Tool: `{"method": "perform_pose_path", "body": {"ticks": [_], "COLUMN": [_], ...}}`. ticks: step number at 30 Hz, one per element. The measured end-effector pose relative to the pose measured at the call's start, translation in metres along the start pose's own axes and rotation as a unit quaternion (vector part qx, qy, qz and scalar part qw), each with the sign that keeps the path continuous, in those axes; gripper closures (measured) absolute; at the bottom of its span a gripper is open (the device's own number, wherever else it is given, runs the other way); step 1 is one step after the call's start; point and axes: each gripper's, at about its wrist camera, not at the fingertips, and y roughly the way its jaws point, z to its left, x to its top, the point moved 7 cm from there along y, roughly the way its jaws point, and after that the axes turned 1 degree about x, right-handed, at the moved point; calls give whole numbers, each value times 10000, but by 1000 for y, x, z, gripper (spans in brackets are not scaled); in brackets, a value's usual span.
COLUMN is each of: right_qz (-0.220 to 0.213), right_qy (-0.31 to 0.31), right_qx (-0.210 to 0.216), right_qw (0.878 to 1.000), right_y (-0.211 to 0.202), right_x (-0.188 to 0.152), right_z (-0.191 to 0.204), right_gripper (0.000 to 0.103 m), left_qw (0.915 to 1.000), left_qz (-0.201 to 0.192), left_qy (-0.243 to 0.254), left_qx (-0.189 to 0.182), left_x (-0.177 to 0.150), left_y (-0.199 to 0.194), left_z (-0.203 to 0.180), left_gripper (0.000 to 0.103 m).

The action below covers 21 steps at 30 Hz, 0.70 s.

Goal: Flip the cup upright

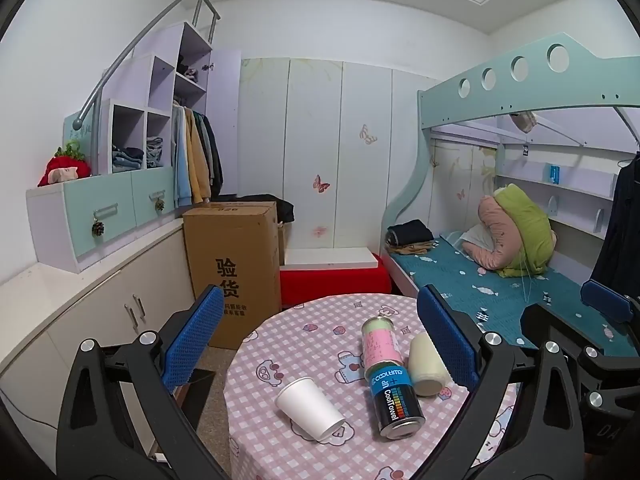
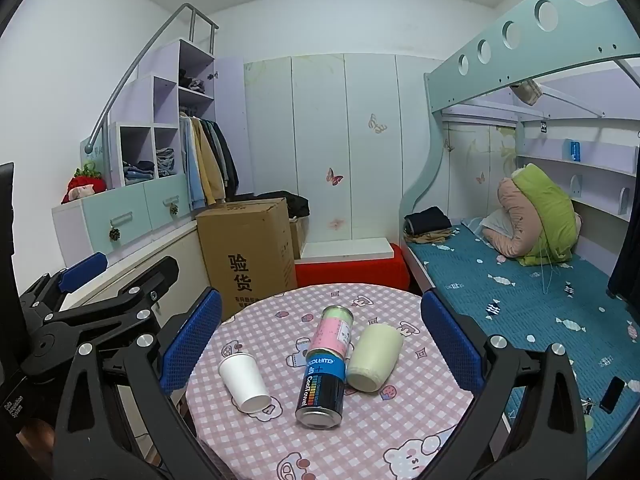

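A white paper cup (image 1: pixel 309 408) lies on its side on the round table with the pink checked cloth (image 1: pixel 304 336), its mouth facing away from me. In the right wrist view the white paper cup (image 2: pixel 244 382) lies left of the cans on the table (image 2: pixel 360 432). My left gripper (image 1: pixel 320 340) is open and empty, held above and short of the cup. My right gripper (image 2: pixel 320 340) is open and empty, held over the near half of the table. The left gripper (image 2: pixel 86 280) also shows at the left edge of the right wrist view.
A black and blue CoolTowel can (image 1: pixel 394 400) lies beside the cup, a pink and green can (image 1: pixel 380 342) behind it, and a cream cup (image 1: pixel 428 364) on its side to the right. A cardboard box (image 1: pixel 236 264), a red bench (image 1: pixel 336 280) and a bunk bed (image 1: pixel 500 292) surround the table.
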Motion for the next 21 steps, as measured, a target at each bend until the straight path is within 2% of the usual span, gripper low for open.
{"method": "perform_pose_path", "body": {"ticks": [21], "right_qz": [14], "right_qy": [19], "right_qx": [21], "right_qw": [10000], "right_y": [1], "right_x": [0], "right_z": [0], "right_gripper": [7], "left_qw": [10000], "left_qz": [13], "left_qy": [10], "left_qx": [-1], "left_x": [-3], "left_y": [0], "left_z": [-1], "left_gripper": [6]}}
